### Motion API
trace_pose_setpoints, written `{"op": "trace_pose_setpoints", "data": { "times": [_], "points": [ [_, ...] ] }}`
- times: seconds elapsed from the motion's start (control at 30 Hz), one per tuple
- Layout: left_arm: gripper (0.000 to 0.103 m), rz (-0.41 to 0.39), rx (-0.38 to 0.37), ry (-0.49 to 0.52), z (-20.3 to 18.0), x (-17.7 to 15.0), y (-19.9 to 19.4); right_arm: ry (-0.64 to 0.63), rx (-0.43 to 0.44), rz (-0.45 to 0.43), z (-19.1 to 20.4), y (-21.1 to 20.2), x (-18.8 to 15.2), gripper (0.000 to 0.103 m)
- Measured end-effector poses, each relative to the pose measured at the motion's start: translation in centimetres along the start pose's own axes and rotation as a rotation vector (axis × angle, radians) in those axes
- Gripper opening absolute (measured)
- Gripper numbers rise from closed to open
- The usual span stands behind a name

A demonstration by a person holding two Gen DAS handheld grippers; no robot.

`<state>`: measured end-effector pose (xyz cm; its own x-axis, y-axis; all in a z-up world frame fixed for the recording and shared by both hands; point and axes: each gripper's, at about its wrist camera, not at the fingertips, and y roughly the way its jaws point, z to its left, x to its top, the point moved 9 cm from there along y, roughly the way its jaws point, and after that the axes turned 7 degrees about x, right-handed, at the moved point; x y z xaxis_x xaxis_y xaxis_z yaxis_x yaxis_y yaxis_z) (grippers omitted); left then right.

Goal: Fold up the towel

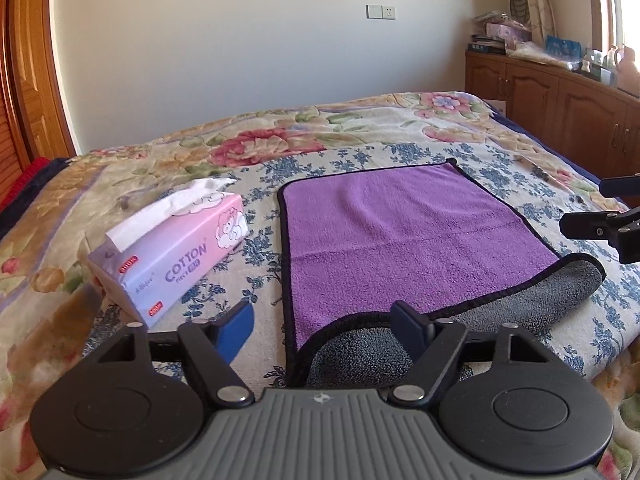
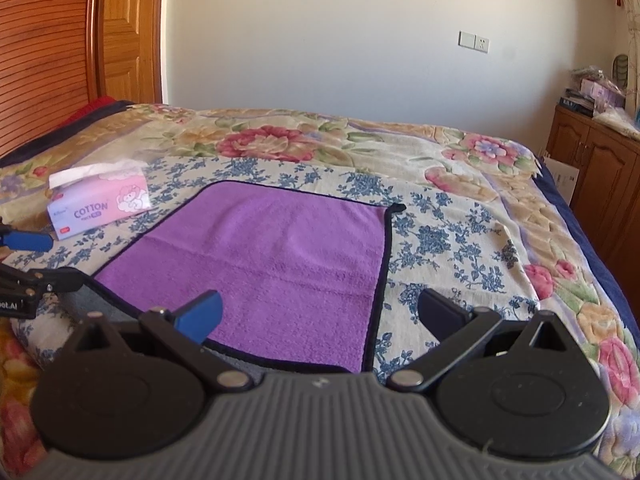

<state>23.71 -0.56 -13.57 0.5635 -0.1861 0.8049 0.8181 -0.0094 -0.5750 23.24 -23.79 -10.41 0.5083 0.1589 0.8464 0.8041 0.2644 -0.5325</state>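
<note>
A purple towel with black trim and a grey underside lies flat on the bed; its near edge is curled over, showing grey. It also shows in the right wrist view. My left gripper is open, hovering over the towel's near left corner. My right gripper is open over the towel's near right corner. The right gripper's fingers show at the right edge of the left wrist view. The left gripper's fingers show at the left edge of the right wrist view.
A pink tissue box lies on the bed left of the towel, also in the right wrist view. The floral bedspread covers the bed. A wooden cabinet stands at the right, a wooden door at the left.
</note>
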Motion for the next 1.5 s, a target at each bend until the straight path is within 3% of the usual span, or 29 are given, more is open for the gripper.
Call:
{"op": "trace_pose_setpoints", "data": {
  "times": [0.1, 0.57, 0.67, 0.83, 1.2, 1.4, 1.5],
  "points": [
    [0.066, 0.017, -0.016, -0.006, 0.0, -0.2, 0.5, 0.013, 0.006, 0.021, -0.3, 0.3, -0.4, 0.103],
    [0.043, 0.094, -0.054, -0.054, 0.6, -1.1, 1.5, 0.087, 0.093, 0.227, -0.2, 2.3, -3.7, 0.101],
    [0.036, 0.099, -0.065, -0.054, 0.4, -1.2, 1.5, 0.1, 0.126, 0.257, 0.0, 2.3, -4.2, 0.087],
    [0.034, 0.103, -0.068, -0.053, 0.4, -1.2, 1.6, 0.136, 0.137, 0.29, -0.6, 2.5, -4.7, 0.086],
    [0.021, 0.142, -0.08, -0.074, 0.5, -1.7, 2.1, 0.162, 0.15, 0.328, -1.3, 2.6, -5.2, 0.063],
    [0.015, 0.145, -0.086, -0.075, 0.4, -1.8, 2.0, 0.163, 0.14, 0.329, -1.7, 2.4, -5.1, 0.046],
    [0.013, 0.147, -0.089, -0.076, 0.4, -1.8, 2.0, 0.159, 0.133, 0.328, -1.9, 2.3, -5.1, 0.033]
  ]
}}
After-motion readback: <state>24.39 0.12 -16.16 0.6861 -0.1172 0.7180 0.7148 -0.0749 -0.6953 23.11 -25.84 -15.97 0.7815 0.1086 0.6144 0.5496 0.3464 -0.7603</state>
